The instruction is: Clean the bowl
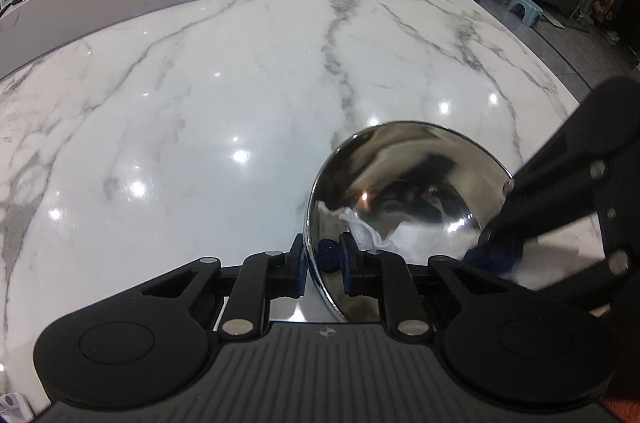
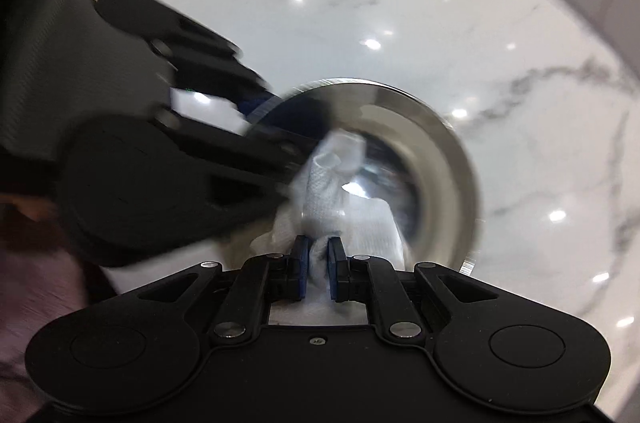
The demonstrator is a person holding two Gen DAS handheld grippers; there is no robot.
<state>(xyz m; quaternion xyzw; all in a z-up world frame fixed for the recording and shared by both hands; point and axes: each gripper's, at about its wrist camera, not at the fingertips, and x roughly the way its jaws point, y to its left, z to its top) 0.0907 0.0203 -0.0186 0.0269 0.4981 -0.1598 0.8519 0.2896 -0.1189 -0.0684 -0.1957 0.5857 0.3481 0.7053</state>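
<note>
1. Your left gripper (image 1: 323,261) sits nearest the left wrist lens, at six o'clock, with its jaws pinched on the near rim of the steel bowl (image 1: 400,183), one pad outside the wall and one inside.
2. Beyond it, the marble table (image 1: 200,103) fills the view; the bowl rests on it around four o'clock, tilted so its shiny inside faces you.
3. Your right gripper (image 2: 318,261) is nearly closed on a wad of white paper towel (image 2: 340,183), which reaches down into the bowl's hollow.
4. You look to be mid-wipe, judging by the blur in the right wrist view.
5. Next, keep the rim clamped steady and sweep the towel around the inner wall, without letting the bowl slip free.
</note>
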